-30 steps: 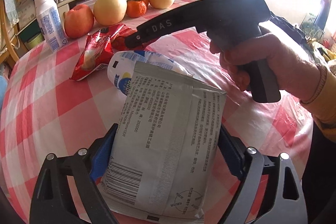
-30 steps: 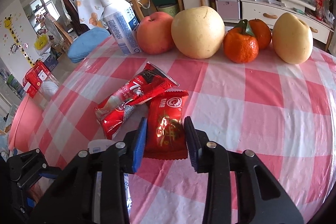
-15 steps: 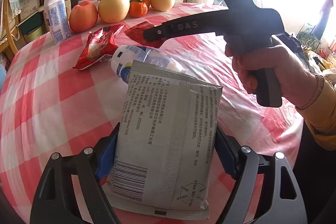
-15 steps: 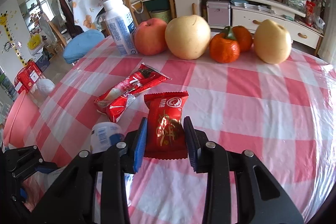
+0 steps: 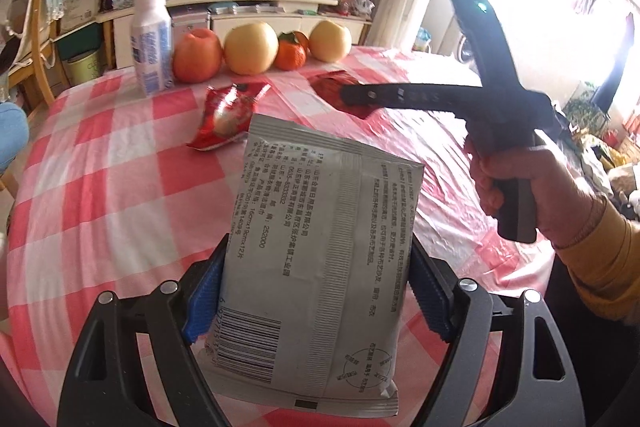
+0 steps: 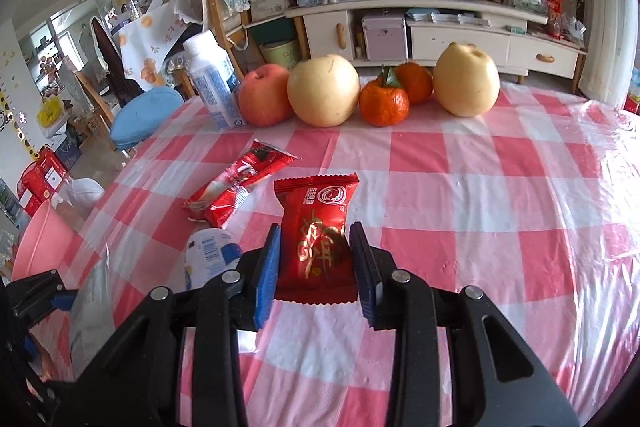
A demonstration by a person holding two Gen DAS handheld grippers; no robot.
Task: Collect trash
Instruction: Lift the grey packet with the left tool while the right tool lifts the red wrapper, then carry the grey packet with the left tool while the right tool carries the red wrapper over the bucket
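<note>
My left gripper point(image 5: 316, 287) is shut on a grey printed pouch point(image 5: 320, 259) and holds it above the red-and-white checked table point(image 5: 100, 195). My right gripper point(image 6: 316, 259) is shut on a red snack packet point(image 6: 316, 227), lifted off the cloth; it shows in the left wrist view point(image 5: 352, 95) too. A long red wrapper point(image 6: 240, 187) lies on the table left of it. A small white-and-blue bottle point(image 6: 210, 255) lies on its side near the left fingers.
An upright white bottle point(image 6: 212, 83), an apple point(image 6: 264, 99), two pears point(image 6: 324, 91) and two tangerines point(image 6: 384, 103) line the far edge. A pink basin point(image 6: 40, 243) sits below the table's left side. Chairs and a cabinet stand behind.
Both grippers have risen and pulled back from the table with their loads. The red packet has come off the cloth, and the lying bottle is now hidden behind the grey pouch.
</note>
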